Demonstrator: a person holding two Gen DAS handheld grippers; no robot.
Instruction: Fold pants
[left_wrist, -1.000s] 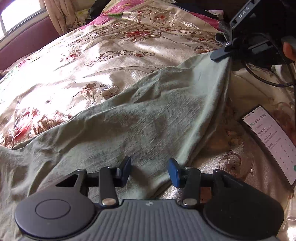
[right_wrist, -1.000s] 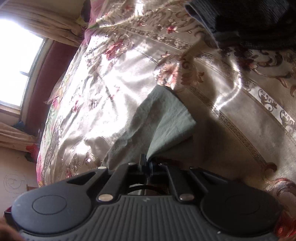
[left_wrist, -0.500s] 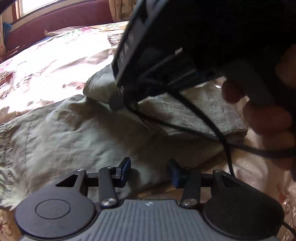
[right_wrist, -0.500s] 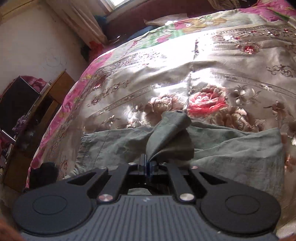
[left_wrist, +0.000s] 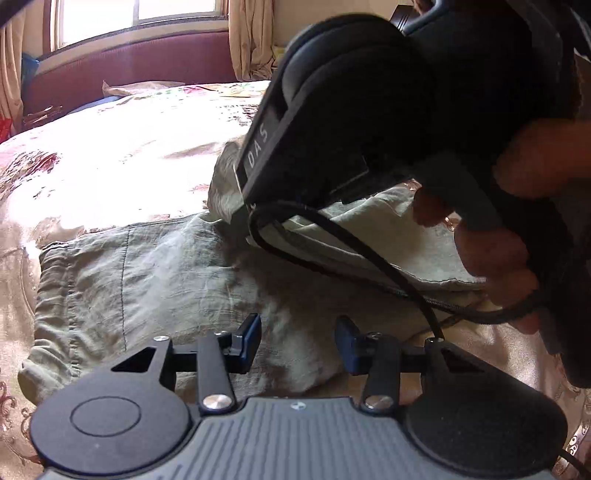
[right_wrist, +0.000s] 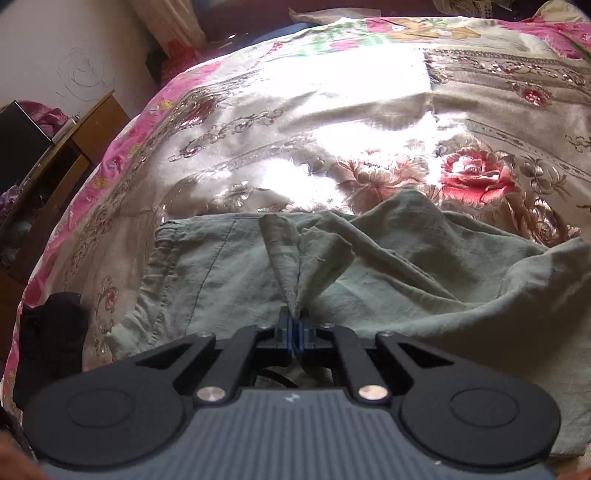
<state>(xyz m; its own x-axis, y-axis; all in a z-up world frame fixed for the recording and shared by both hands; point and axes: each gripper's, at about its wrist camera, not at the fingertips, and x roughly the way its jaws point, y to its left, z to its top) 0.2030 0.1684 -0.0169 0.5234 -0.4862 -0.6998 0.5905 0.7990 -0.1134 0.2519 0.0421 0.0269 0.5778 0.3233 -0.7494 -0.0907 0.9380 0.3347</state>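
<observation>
While pinched, pants on bedspread

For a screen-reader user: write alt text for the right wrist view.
The right gripper, jaws shut, pinches a bunched fold of grey-green pants lying on a shiny floral bedspread. The pants' gathered waistband lies to the left, and a wooden cabinet stands beyond the bed's left edge.
</observation>
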